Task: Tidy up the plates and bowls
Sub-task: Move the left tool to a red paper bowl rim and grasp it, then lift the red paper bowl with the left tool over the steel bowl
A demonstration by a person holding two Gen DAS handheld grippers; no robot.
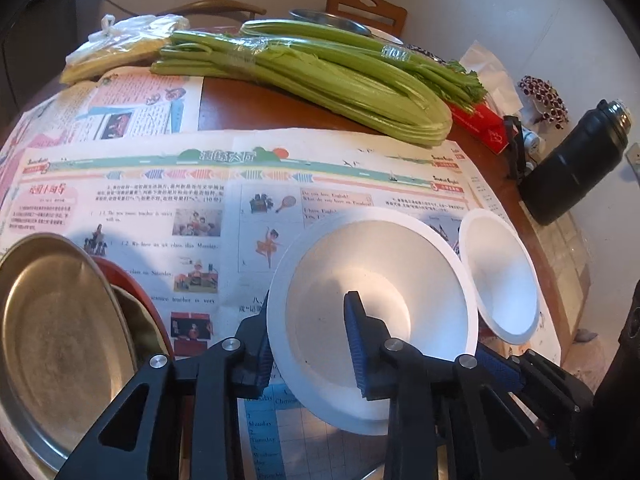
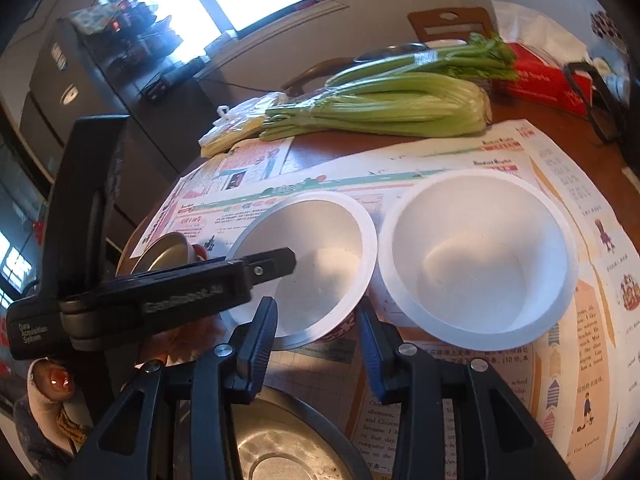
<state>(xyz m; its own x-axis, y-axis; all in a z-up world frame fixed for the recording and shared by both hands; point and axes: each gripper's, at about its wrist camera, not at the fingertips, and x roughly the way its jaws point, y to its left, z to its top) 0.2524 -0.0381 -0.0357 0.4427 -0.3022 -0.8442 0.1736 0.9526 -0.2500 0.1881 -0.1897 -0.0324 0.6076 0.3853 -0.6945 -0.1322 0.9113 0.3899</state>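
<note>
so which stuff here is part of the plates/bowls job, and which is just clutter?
Job:
- held white bowl, left tool clamped on its rim
- second white bowl
- steel plate
- red dish under the plate
- right tool, open and empty

Clutter:
- celery
- newspaper
- black flask
- red box
- plastic bag

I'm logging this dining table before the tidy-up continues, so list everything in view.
white bowls: 2, white; one gripped at its rim and tilted, the other on the newspaper.
metal plates: 2, silver; one on a red dish, one under the right tool.
red dish: 1, red, table's left.
newspaper: several sheets, covering the table.
celery: 1 bunch, green, far side.
plastic bag: 1, clear, beside celery.
flask: 1, black, right edge.
red box: 1, behind celery.
left tool: shut on bowl rim.
right tool: open.
</note>
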